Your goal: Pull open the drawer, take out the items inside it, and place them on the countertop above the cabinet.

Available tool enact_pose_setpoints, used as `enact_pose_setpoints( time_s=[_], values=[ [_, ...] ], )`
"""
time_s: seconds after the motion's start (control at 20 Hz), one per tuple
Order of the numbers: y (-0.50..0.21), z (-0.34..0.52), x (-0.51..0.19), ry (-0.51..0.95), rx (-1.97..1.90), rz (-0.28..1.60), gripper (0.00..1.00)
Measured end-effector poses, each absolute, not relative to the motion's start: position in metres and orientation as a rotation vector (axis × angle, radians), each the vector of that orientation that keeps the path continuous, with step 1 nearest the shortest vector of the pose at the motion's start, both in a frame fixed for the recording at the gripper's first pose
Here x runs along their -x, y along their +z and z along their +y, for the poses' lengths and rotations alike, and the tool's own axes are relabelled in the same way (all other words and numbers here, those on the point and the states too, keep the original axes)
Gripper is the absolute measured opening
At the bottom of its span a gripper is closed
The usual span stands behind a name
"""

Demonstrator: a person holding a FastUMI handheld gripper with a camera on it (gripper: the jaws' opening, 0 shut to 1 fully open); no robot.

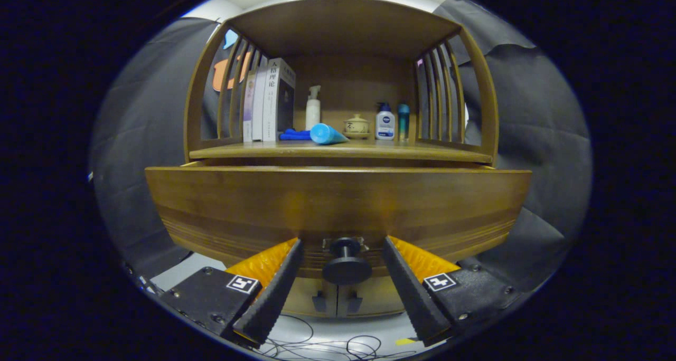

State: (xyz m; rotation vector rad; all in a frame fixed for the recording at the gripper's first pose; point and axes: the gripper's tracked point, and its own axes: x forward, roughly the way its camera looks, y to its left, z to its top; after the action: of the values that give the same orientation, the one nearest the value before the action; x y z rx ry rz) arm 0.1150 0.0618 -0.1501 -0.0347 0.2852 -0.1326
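step: drawer pulled partly out | tool fingers apart, straddling knob, not gripping | next: likely reach inside for items

The wooden cabinet has a countertop under a roofed shelf with slatted sides. On the left stand a few books upright, leaning on the slats. Right of them lies a blue cloth, with a white pump bottle behind it. A blue tube lies on its side near the front edge. Further right: a small lidded pot on a saucer, a white lotion bottle and a teal bottle (pretty crowded). The gripper sits spread wide either side of the drawer knob.
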Motion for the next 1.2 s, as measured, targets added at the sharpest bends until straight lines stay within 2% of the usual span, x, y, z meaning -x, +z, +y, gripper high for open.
enact_pose_setpoints(
  time_s=[0.8, 1.2],
  values=[
    [-0.15, 0.058, -0.186, -0.144, 0.032, 0.315, 0.99],
    [-0.155, 0.056, -0.189, -0.17, 0.12, 0.299, 0.99]
  ],
)
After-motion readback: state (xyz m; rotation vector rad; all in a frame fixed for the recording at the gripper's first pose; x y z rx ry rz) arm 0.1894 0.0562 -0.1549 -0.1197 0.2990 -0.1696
